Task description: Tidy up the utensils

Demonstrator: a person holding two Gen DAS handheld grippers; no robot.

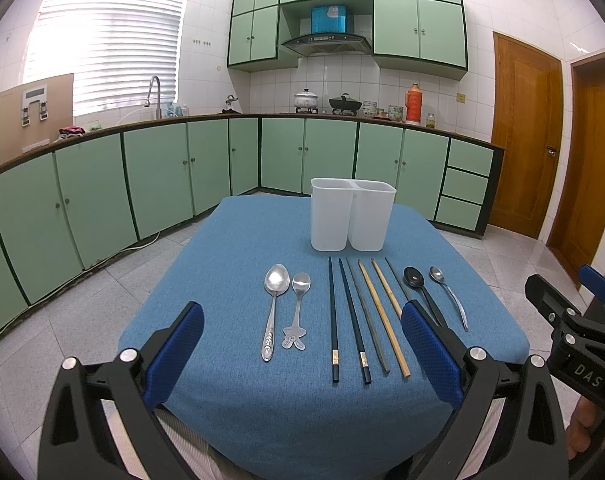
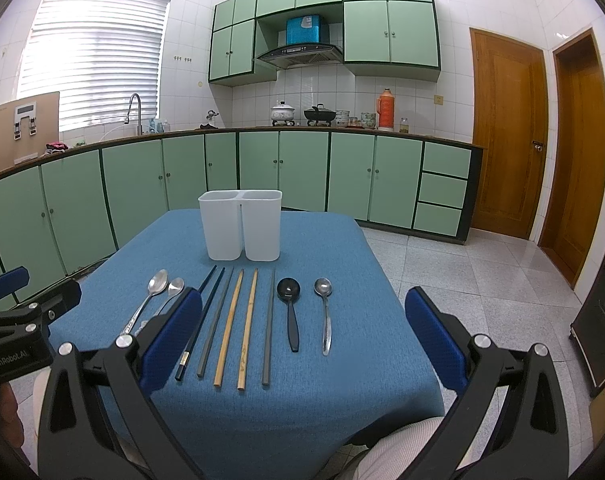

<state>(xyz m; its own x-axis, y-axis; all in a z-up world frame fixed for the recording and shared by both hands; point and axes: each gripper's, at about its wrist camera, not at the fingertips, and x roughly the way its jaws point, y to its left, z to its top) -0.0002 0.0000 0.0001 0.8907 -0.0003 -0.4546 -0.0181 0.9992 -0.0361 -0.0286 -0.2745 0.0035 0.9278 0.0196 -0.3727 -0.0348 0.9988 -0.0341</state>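
Ten utensils lie side by side on the blue tablecloth [image 1: 230,240], all with their long axes running away from you toward the white two-compartment holder [image 1: 352,214], which stands upright and looks empty at the far middle of the table. From your left: a large silver spoon [image 1: 273,304], a small spoon with a bow-shaped handle [image 1: 298,308], two dark chopsticks [image 1: 333,320], a grey chopstick [image 1: 366,316], two bamboo chopsticks [image 1: 382,316], another grey chopstick [image 2: 269,324], a black spoon [image 2: 290,312] and a slim silver spoon [image 2: 325,312]. Bowls and tips point at the holder, handle ends toward you. Your left gripper [image 1: 302,340] hangs above the near edge with its fingers spread wide, nothing between them; in its view the two left spoons and the dark chopsticks sit straight ahead inside the gap. Your right gripper [image 2: 302,328] is likewise spread wide and empty, and its view frames the bamboo pair, the grey chopstick and the two right spoons. So each hand is nearer its own side's spoons. Since every piece lies lengthwise to the fingers, you probably want to pinch across a handle's width, low against the cloth, and thin chopsticks may roll.
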